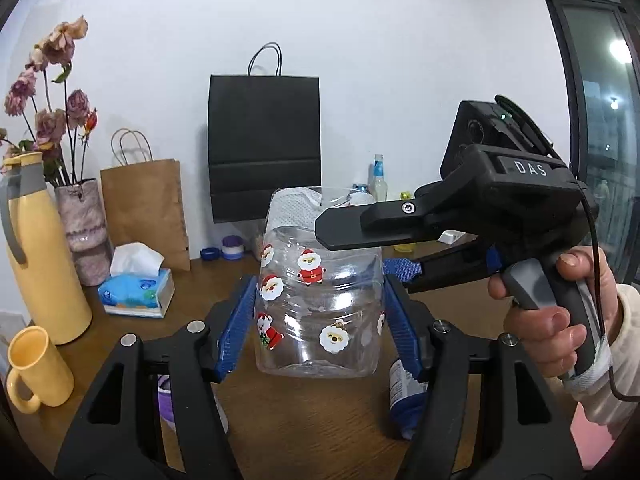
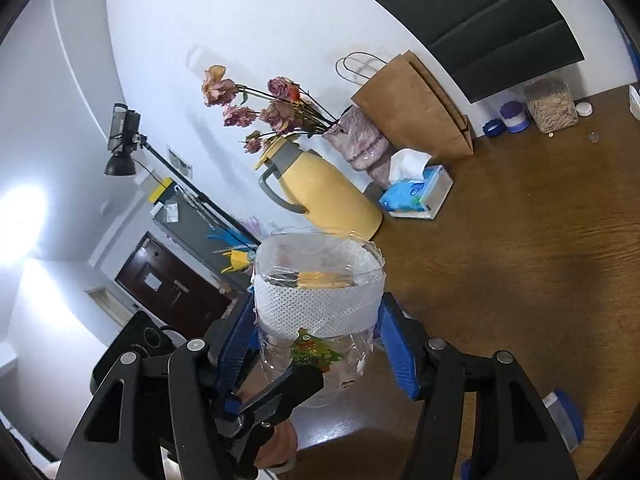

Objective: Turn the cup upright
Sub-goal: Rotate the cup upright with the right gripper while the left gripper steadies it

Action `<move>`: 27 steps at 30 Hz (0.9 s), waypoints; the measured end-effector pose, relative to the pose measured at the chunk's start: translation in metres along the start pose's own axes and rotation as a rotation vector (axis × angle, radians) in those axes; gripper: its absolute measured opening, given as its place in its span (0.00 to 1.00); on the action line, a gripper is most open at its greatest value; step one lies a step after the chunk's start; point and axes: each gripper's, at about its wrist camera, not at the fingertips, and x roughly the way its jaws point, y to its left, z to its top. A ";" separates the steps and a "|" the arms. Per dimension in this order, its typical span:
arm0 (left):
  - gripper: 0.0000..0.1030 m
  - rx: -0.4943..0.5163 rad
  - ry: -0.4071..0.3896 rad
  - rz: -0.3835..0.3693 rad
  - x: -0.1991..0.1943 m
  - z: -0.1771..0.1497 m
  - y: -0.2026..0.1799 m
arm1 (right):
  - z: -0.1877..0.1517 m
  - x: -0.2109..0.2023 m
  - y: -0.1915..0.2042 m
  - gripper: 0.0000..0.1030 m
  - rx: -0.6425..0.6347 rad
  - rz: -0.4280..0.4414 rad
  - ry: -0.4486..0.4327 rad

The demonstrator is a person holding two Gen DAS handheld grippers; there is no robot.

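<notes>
1. clear thin-walled plastic cup with santa stickers (image 1: 318, 304), centre frame, raised above the brown wooden worktop (image 1: 304, 412); white mesh band at its far end.
2. left gripper (image 1: 320, 312): jaws grasping the cup's flat sides.
3. right gripper (image 2: 316, 344): jaws bracket it; contact unclear.
4. handling, judged: light, flexible, slippery; grip the sides gently.

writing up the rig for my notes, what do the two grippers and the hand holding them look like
Both the left gripper and right gripper are black plastic, with blue textured pads and silver pivot pins. The right one carries a black camera, white "DAS" lettering, a grey trigger and a black cable. The right hand is bare, with a cream sleeve.
</notes>
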 end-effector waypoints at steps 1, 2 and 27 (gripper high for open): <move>0.58 -0.002 0.007 -0.004 0.003 0.001 0.002 | 0.001 0.001 0.000 0.63 -0.008 -0.007 -0.001; 0.58 -0.010 0.016 -0.013 0.006 0.002 0.006 | 0.002 0.001 -0.001 0.63 -0.020 -0.017 -0.002; 0.82 0.079 0.487 -0.183 0.166 -0.003 0.066 | 0.020 0.066 -0.039 0.63 -0.401 -0.448 -0.072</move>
